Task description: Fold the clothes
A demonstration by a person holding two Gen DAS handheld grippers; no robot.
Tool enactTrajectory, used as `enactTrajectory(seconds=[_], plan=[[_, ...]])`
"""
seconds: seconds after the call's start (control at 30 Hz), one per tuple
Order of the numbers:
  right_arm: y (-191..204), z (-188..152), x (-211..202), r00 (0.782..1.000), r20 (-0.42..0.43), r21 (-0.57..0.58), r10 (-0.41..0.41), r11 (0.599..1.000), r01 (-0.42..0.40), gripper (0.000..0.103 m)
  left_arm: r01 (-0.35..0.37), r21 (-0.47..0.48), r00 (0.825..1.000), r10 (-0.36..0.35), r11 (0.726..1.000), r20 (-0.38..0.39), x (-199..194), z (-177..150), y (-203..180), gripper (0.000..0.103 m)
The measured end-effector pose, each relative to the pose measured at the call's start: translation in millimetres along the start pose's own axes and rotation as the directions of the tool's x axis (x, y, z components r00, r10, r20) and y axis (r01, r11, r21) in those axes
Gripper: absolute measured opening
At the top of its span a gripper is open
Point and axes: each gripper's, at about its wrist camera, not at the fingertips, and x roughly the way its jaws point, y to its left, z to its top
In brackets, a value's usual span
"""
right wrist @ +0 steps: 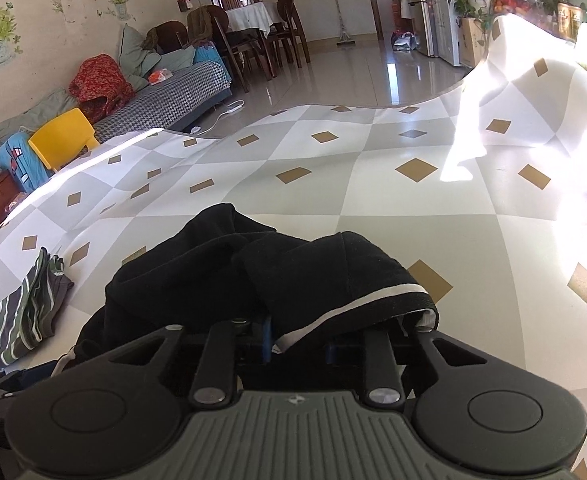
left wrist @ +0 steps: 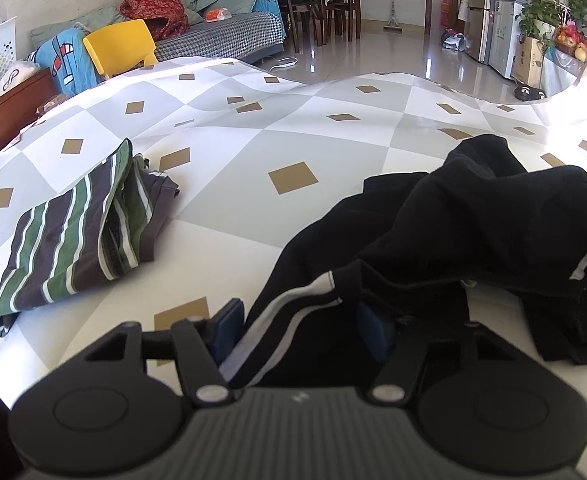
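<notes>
Gripping the crumpled black jersey garment with white stripe trim (left wrist: 473,220), both my jaws are closed on its striped edges, left (left wrist: 301,336) and right (right wrist: 299,344). It bunches just ahead on the checked worktop (left wrist: 253,140), soft, light and floppy; the banded hems look like the firmest hold.

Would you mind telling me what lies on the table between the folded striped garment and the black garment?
Nothing: in the left wrist view, only bare checked tablecloth separates the striped garment from the black garment.

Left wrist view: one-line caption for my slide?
Left gripper around a black garment's striped edge, beside a folded striped shirt.
</notes>
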Motion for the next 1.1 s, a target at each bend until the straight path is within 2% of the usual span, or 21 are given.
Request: enactTrajectory(seconds=[0.13, 0.3, 0.43, 0.6, 0.7, 0.87, 0.9, 0.97, 1.03, 1.07, 1.1], plan=[[7.1, 5.1, -4.7, 0.999, 0.039, -0.042, 0.003, 0.999, -0.002, 0.014, 0.005, -0.009, 1.0, -0.005, 1.0, -0.002, -2.9, 5.1, 1.6, 0.035], [10.8, 14.7, -6.2, 0.999, 0.046, -0.068, 0.026, 0.997, -0.023, 0.014, 0.021, -0.046, 1.0, -0.022, 0.999, -0.018, -3.0, 12.5, 8.6, 0.031], [8.5, 27.9, -7.9, 0.997, 0.048, -0.062, 0.063, 0.996, -0.06, 0.014, 0.035, -0.058, 0.999, -0.035, 0.998, -0.015, -6.6, 20.1, 10.8, 0.03], [1.4, 43.8, -7.5, 0.99, 0.038, -0.03, 0.136, 0.99, -0.135, 0.014, 0.037, -0.031, 0.999, -0.037, 0.999, 0.002, -8.2, 35.7, 10.5, 0.03], [-2.5, 51.3, -3.7, 0.988, 0.023, -0.032, 0.155, 0.988, -0.154, 0.014, 0.038, -0.016, 0.999, -0.038, 0.999, -0.003, -4.5, 45.5, 11.5, 0.03], [-13.4, 58.5, 10.9, 0.987, -0.033, -0.05, 0.158, 0.986, -0.159, 0.014, 0.101, 0.034, 0.994, -0.1, 0.994, -0.04, 2.1, 54.7, 9.2, 0.031], [-16.3, 58.9, 14.7, 0.987, -0.048, -0.053, 0.156, 0.986, -0.159, 0.014, 0.114, 0.046, 0.993, -0.112, 0.992, -0.039, 1.2, 53.2, 8.1, 0.032], [-22.2, 59.5, 22.3, 0.985, -0.079, -0.057, 0.154, 0.986, -0.158, 0.015, 0.14, 0.07, 0.99, -0.138, 0.988, -0.037, -0.5, 49.9, 6.1, 0.041], [-28.8, 59.7, 30.4, 0.982, -0.114, -0.049, 0.153, 0.986, -0.16, 0.016, 0.165, 0.075, 0.986, -0.163, 0.983, -0.039, -0.6, 44.2, 6.3, 0.061], [-33.6, 58.9, 35.0, 0.978, -0.137, -0.019, 0.156, 0.987, -0.16, 0.017, 0.171, 0.076, 0.985, -0.168, 0.982, -0.042, -0.3, 41.5, 6.4, 0.067], [-38.5, 58.0, 39.0, 0.974, -0.161, 0.015, 0.158, 0.987, -0.158, 0.027, 0.176, 0.077, 0.984, -0.173, 0.981, -0.044, -0.1, 38.8, 6.4, 0.075]])
